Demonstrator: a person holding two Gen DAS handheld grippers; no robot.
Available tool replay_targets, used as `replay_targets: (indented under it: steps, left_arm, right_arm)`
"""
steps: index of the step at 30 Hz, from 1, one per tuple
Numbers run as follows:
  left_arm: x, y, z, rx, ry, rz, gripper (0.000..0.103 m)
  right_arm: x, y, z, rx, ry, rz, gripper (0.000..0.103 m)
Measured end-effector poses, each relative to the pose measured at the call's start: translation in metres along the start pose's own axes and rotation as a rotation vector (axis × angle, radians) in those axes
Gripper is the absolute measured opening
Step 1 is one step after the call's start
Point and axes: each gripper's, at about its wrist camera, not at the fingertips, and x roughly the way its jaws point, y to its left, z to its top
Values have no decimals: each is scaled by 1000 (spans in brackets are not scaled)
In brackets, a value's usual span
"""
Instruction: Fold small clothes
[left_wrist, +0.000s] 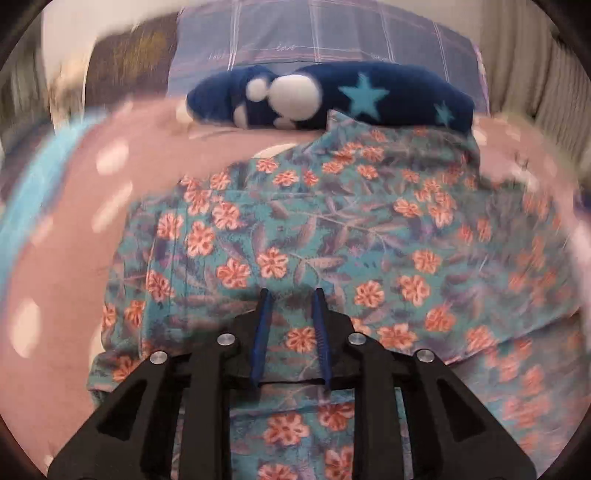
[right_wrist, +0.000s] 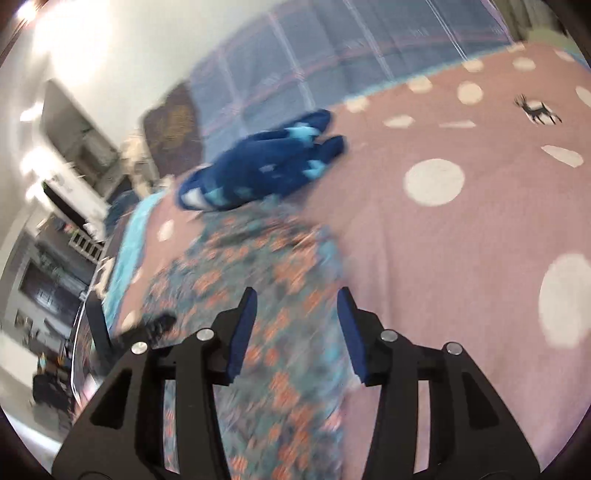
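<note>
While both hover over the floral garment (left_wrist: 332, 229), left tool (left_wrist: 291, 295) released, right tool (right_wrist: 297, 295) released, no legible writing.

The floral garment (left_wrist: 332, 236) is teal, printed all over with coral-and-cream five-petalled flowers and dusky purple leaves, and it lies on a bedspread (right_wrist: 461, 258) of dusty pink strewn with cream dots, with a small dark deer figure (right_wrist: 537, 109) and a turquoise border (right_wrist: 127, 243). Beyond it the fleece garment (left_wrist: 332, 98) is navy, marked with white round blobs and light-blue stars, and the pillow (left_wrist: 325, 33) behind is slate blue crossed by pale and pinkish check lines. The left gripper (left_wrist: 291, 295) and right gripper (right_wrist: 297, 295) are black with blue pads on their fingers (right_wrist: 349, 325).
</note>
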Motion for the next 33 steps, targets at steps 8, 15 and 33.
replay_targets:
  steps: [8, 15, 33]
  left_arm:
    - [-3, -17, -1, 74, -9, 99, 25]
    - [-4, -9, -2, 35, -9, 53, 25]
    - [-3, -11, -2, 48, -12, 69, 25]
  right_arm:
    - [98, 3, 47, 94, 388, -56, 49]
    - [60, 45, 47, -276, 70, -682, 0]
    - [70, 30, 18, -369, 31, -885, 0]
